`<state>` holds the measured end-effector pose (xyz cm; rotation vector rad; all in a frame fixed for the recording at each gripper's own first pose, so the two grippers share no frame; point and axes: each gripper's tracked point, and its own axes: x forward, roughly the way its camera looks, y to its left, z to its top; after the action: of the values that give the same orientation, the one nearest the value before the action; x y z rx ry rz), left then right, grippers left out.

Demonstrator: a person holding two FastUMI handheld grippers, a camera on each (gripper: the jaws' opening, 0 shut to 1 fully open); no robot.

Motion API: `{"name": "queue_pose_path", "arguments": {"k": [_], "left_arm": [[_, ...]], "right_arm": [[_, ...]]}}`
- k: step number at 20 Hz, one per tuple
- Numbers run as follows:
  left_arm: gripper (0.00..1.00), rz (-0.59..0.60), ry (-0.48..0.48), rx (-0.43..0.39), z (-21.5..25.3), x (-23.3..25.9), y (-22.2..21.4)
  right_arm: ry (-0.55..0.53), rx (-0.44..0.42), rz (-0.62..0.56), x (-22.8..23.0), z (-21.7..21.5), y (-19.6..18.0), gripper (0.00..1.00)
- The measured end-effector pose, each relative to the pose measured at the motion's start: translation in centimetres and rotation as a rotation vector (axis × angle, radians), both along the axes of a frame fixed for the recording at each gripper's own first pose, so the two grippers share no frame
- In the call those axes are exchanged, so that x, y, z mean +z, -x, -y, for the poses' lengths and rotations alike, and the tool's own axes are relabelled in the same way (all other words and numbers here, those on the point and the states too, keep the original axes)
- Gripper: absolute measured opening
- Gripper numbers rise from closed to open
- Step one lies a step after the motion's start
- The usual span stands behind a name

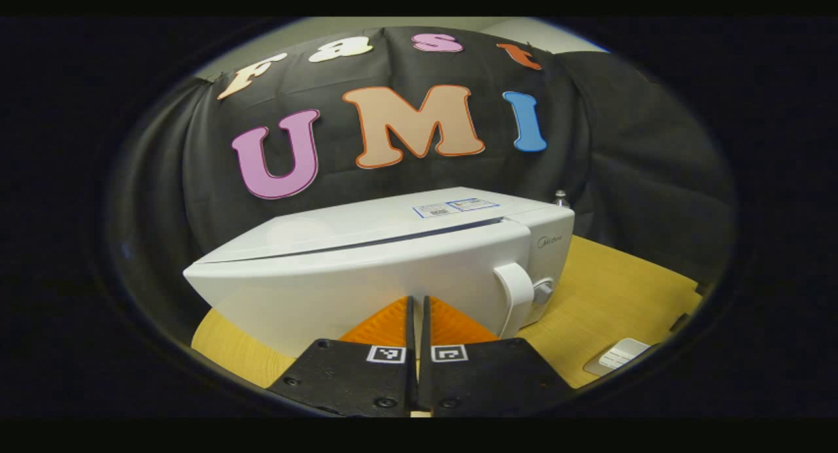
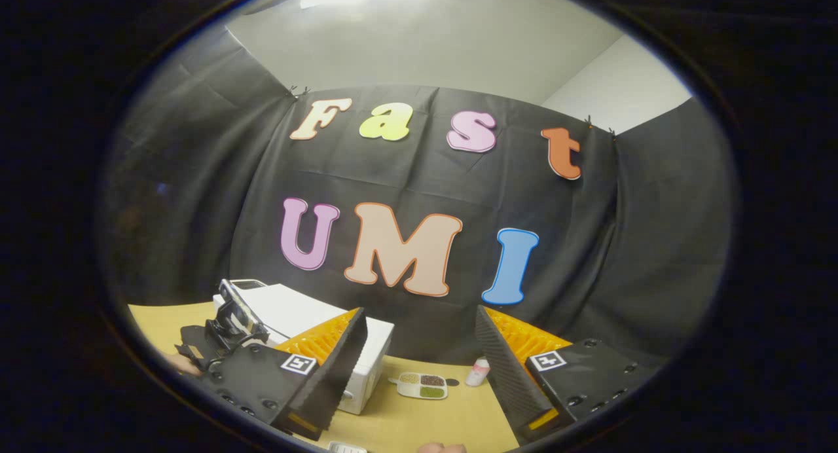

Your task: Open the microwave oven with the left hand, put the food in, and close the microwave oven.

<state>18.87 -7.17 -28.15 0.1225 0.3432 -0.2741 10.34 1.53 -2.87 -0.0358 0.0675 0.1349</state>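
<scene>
In the left gripper view the left gripper [image 1: 417, 322] sits bottom centre, fingers pressed together, right before the closed white microwave [image 1: 366, 270], which carries stickers too small to read. In the right gripper view, the microwave [image 2: 308, 322] sits lower left; the right gripper [image 2: 419, 355] has its fingers spread wide; between them, on the counter [image 2: 445, 420], a divided tray [image 2: 423, 385] holds food in compartments, a small bottle [image 2: 478, 372] beside it.

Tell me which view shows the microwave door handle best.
Left gripper view: the door handle sits close and unblocked on the closed microwave, just beyond the shut left tongs. In the right gripper view the microwave is small and partly hidden, its handle indistinct.
</scene>
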Motion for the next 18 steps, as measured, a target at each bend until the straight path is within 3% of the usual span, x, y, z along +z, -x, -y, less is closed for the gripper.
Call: {"name": "queue_pose_path", "arguments": {"k": [6, 8, 10, 12, 15, 18], "left_arm": [[0.00, -0.020, 0.041, 0.005, 1.8, -0.3, -0.2], [0.00, -0.016, -0.006, 0.005, 1.8, -0.2, -1.2], [0.01, -0.013, 0.053, -0.019, 3.0, 0.4, -1.0], [0.00, -0.031, 0.039, -0.013, 2.9, 0.1, -0.8], [0.00, -0.010, 0.011, 0.001, 2.3, 0.7, -0.7], [0.01, 0.002, 0.043, 0.012, 1.7, 2.3, 0.4]], "right_arm": [[-0.019, 0.005, -0.002, -0.1, -0.5, -0.3, 0.96], [-0.014, 0.003, -0.001, -0.2, -0.3, -0.2, 0.96], [-0.006, -0.004, -0.001, -0.2, 0.0, 0.1, 1.00], [-0.006, -0.015, -0.001, -0.3, 0.6, 0.2, 0.96], [-0.020, -0.030, -0.010, -0.5, 1.2, 0.4, 1.00], [-0.030, -0.034, -0.014, -0.7, 1.2, 0.6, 0.96]]}}
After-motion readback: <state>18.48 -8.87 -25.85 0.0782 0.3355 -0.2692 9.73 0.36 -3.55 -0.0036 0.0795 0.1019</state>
